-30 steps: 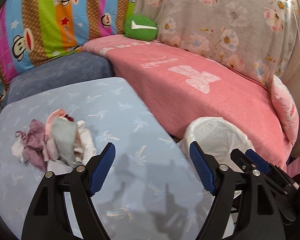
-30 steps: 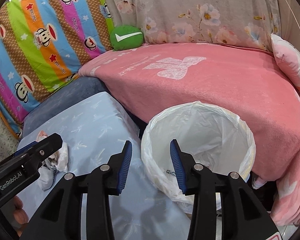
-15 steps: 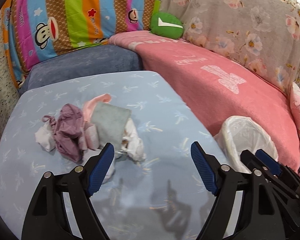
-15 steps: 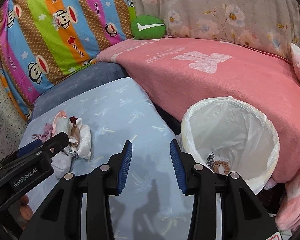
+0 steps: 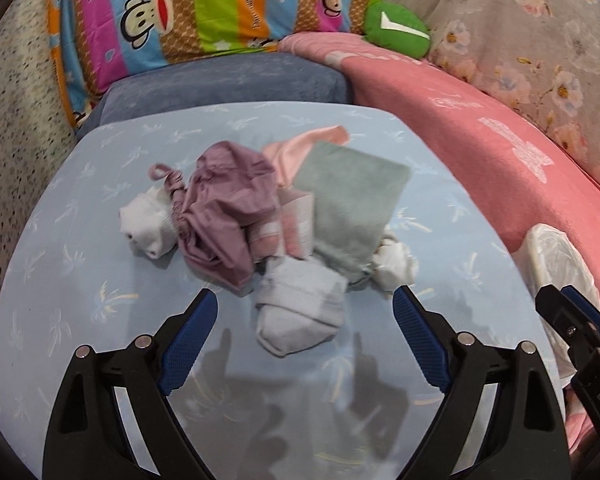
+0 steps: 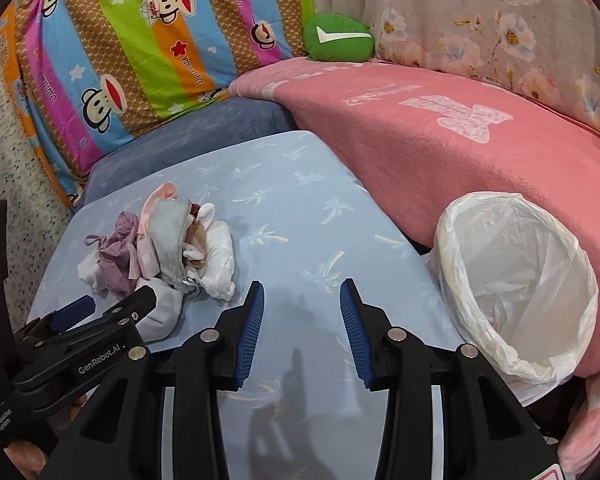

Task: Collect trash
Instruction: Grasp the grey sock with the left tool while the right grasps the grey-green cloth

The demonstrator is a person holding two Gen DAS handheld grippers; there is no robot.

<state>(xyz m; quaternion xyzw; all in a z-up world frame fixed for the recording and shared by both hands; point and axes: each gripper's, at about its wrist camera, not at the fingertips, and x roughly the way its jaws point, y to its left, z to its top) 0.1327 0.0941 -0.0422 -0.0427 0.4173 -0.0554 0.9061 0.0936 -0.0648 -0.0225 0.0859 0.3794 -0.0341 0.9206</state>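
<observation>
One heap of soft trash (image 5: 276,220) lies on the pale blue worktop (image 5: 80,280), a little left of its middle in the left wrist view. In it can be counted a mauve gathered cloth (image 5: 224,216), a grey-green folded cloth (image 5: 348,208), a pink piece (image 5: 300,148) sticking out behind, a small white sock-like piece (image 5: 144,224) at the left end, a pale grey sock (image 5: 300,312) at the near edge and a crumpled white piece (image 5: 396,264) at the right end; what else is tucked inside cannot be told. The heap's long axis runs left to right across that view. The grey-green cloth runs slantwise from the far right towards the near side, and the grey sock lies with its rounded end towards the camera.

Two grippers are in view. The left gripper (image 5: 304,316) hangs just above the near edge of the heap, its fingers (image 5: 188,340) spread wide, having just opened further; the grey sock lies between and beyond them, untouched by the pads. The right gripper (image 6: 302,320) hangs over bare worktop between the heap and the bin, its fingers (image 6: 252,320) partly spread with nothing between them.

One bin lined with a white plastic bag (image 6: 516,280) stands just off the worktop's right edge, against a pink blanket (image 6: 440,140). Behind are a blue cushion (image 6: 204,128), a striped monkey-print sheet (image 6: 140,40), a floral sheet (image 6: 480,20) and one green pillow (image 6: 338,38). Nothing lies between the heap and the bin.
</observation>
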